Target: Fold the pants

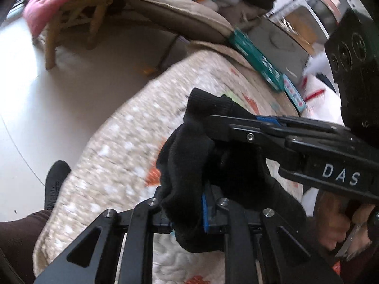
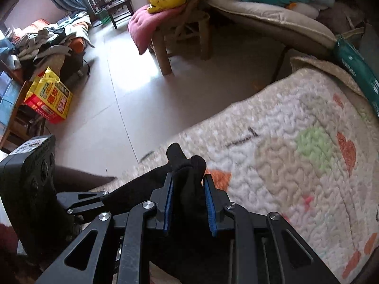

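Quilted bed cover [image 2: 296, 165] fills the view from 2 to 5 o'clock. Black pants [image 2: 187, 177], bunched, hang above it at centre. My right gripper [image 2: 188, 203] is clamped on their fabric; my left gripper [image 1: 189, 203], at 6 o'clock, is pinched tight on another fold.

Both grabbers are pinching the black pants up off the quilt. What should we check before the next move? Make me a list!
1. Left gripper pinches the black pants: ok.
2. Right gripper has cloth bunched between its blue pads: ok.
3. Each gripper holds its own part of the pants: cannot tell, the cloth is bunched up.
4. Bare quilt ahead for laying the pants down: ok.
5. Pants hang untwisted: cannot tell.
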Demonstrator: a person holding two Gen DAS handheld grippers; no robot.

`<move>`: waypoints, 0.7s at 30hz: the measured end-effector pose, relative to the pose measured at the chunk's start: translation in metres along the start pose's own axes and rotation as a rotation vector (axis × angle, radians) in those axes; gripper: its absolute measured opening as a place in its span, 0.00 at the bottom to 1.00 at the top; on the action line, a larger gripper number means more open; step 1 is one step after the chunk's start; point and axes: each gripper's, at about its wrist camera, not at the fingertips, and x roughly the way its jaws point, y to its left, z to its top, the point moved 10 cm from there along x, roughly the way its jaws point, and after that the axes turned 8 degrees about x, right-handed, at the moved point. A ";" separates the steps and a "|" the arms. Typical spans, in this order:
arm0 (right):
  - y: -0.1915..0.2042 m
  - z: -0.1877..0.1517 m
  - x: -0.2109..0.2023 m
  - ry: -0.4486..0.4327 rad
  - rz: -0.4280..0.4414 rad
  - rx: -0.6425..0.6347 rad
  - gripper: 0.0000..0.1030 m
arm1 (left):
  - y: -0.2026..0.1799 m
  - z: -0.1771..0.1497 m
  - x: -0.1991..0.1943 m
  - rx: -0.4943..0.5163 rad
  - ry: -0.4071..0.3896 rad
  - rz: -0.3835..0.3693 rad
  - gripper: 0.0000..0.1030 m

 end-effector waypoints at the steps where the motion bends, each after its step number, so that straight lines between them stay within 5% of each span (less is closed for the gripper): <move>1: 0.004 0.005 0.002 -0.006 0.005 0.001 0.25 | 0.005 0.003 -0.002 -0.009 -0.007 0.009 0.15; 5: 0.009 0.013 0.006 -0.021 0.011 0.006 0.25 | 0.006 0.008 -0.007 0.001 -0.020 0.025 0.15; 8: 0.000 0.007 0.000 -0.026 0.011 0.026 0.25 | -0.017 0.006 -0.015 0.109 -0.045 0.038 0.15; 15: -0.043 -0.023 -0.051 -0.075 -0.005 0.095 0.26 | -0.097 0.000 -0.020 0.197 -0.055 -0.122 0.15; 21: -0.096 -0.078 -0.080 -0.069 -0.049 0.171 0.26 | -0.160 -0.034 0.003 0.297 0.019 -0.159 0.15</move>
